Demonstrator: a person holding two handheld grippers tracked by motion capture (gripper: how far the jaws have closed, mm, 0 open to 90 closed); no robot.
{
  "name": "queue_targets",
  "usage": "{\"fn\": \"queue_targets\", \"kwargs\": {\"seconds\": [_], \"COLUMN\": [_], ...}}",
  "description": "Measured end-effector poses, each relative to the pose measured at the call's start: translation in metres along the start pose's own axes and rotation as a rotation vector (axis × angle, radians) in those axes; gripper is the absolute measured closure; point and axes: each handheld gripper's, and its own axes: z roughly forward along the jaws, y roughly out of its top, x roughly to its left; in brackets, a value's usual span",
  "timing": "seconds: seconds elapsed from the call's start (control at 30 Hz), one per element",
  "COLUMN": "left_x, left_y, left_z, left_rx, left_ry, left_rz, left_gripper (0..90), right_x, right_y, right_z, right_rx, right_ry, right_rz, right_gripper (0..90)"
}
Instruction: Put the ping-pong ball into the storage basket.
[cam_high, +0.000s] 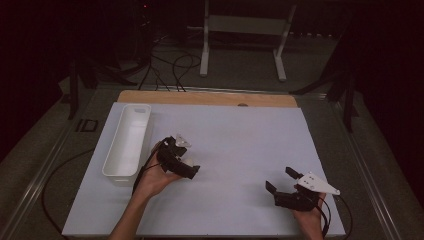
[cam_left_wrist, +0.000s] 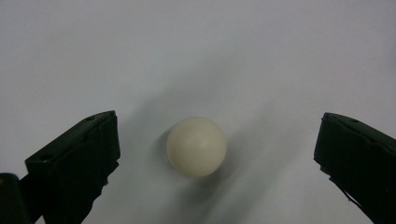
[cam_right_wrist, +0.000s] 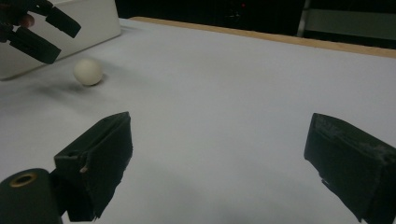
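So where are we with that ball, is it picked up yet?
Not yet. The left gripper is open and lined up over the white ball, which sits on the table between its jaws, untouched. Closing and lifting remain; the white bin beside it is a likely destination. The right gripper is open, apart from the ball.

A: What sits just left of the left claw (cam_high: 187, 167)?
B: A long white bin (cam_high: 127, 140), lying on the pale desk (cam_high: 235, 145).
A: And beyond the claws?
B: A white metal stand (cam_high: 245, 25) and black cables (cam_high: 170, 70) on the floor.
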Motion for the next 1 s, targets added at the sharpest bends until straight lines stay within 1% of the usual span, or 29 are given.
{"fn": "queue_targets", "kwargs": {"seconds": [0.3, 0.57, 0.87, 1.0], "left_x": [0.002, 0.005, 0.006, 0.007], "left_y": [0.001, 0.001, 0.001, 0.002], "left_z": [0.004, 0.009, 0.015, 0.017], "left_rx": [0.004, 0.025, 0.048, 0.057], "left_ry": [0.003, 0.011, 0.016, 0.015], "left_rz": [-0.027, -0.043, -0.055, -0.054], "left_gripper": [0.8, 0.9, 1.4, 1.8], "right_x": [0.000, 0.000, 0.000, -0.001], "right_y": [0.000, 0.000, -0.001, -0.001], "right_z": [0.000, 0.000, 0.001, 0.001], "right_rx": [0.001, 0.002, 0.003, 0.004], "right_ry": [0.000, 0.000, 0.000, 0.000], "right_rz": [0.000, 0.002, 0.005, 0.004], "right_gripper": [7.3, 7.3, 7.3, 7.3]}}
